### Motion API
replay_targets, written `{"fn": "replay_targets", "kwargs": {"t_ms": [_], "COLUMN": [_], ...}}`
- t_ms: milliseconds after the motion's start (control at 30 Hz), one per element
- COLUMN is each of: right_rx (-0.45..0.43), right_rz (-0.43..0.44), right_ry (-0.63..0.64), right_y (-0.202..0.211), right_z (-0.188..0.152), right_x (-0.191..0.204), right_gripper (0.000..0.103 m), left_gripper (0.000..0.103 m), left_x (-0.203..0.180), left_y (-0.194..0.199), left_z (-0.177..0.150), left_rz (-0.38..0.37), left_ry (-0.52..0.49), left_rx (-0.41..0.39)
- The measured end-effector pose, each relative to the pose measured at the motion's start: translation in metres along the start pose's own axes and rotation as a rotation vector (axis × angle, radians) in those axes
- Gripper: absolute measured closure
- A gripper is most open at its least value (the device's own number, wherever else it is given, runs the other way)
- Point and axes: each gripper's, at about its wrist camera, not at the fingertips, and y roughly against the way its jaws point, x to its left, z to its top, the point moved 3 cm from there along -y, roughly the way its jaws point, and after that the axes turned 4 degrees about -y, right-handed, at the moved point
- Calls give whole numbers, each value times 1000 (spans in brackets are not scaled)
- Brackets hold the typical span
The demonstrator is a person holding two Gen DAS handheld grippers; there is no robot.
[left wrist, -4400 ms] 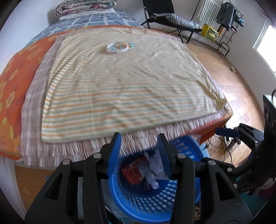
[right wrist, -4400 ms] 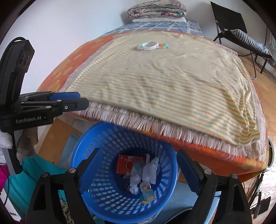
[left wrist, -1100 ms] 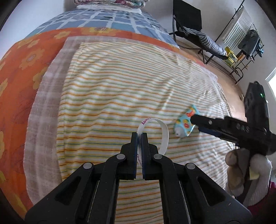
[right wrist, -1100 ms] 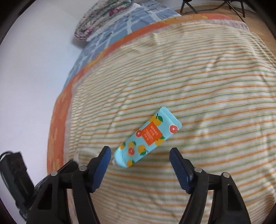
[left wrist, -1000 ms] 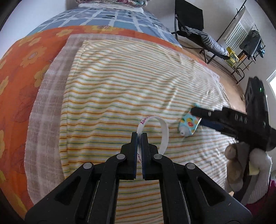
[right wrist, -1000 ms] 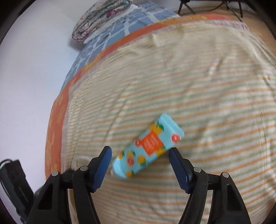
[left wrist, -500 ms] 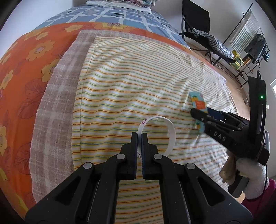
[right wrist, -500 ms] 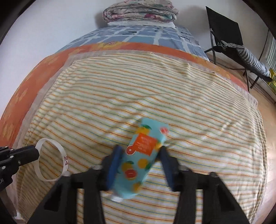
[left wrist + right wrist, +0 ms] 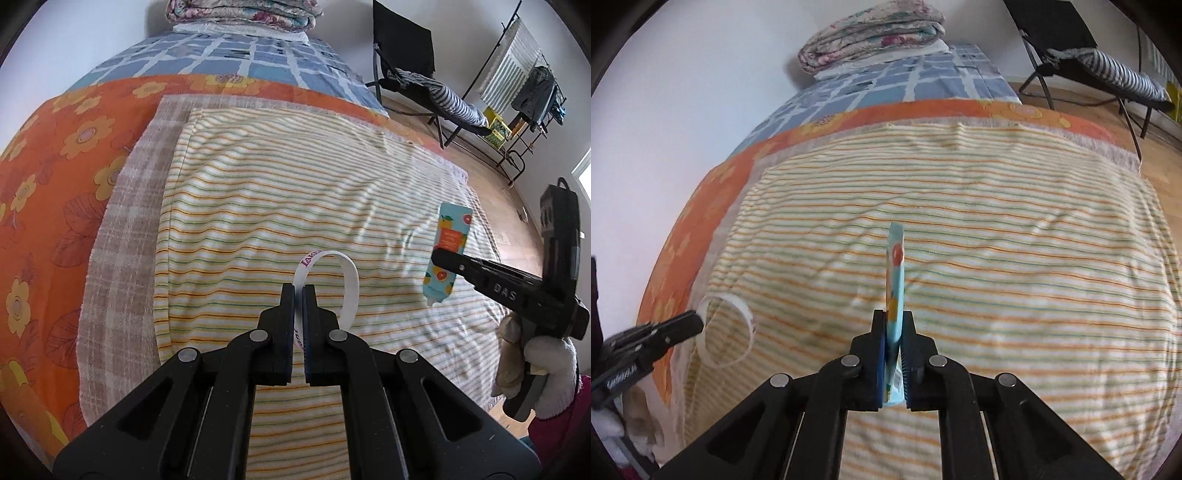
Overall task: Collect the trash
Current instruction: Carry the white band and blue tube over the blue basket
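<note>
My left gripper is shut on a white paper band loop with purple lettering and holds it above the striped cloth on the bed. My right gripper is shut on a light-blue tube printed with oranges, held edge-on and lifted off the cloth. In the left wrist view the right gripper sits to the right with the tube sticking up and down through its tip. In the right wrist view the left gripper holds the band at the lower left.
The bed has an orange flowered sheet and a blue checked cover with folded blankets at the far end. A black folding chair and a clothes rack stand on the wooden floor to the right.
My right gripper has closed on the tube and lifted it, turning it edge-on. My left gripper keeps its hold on the band and has drawn back a little above the cloth.
</note>
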Motion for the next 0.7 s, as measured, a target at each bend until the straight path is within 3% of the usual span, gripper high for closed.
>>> {"fn": "replay_targets", "kwargs": {"t_ms": [700], "right_rx": [-84], "right_rz": [40], "right_ry": [118], "right_y": [95], "right_z": [-54], "right_x": [11], "right_gripper": [98], "left_gripper": [102], "left_x": [-53], "left_y": [51], "left_z": [-31], "left_rz": [31], "left_ry": [-139], "left_rx": [-66]}}
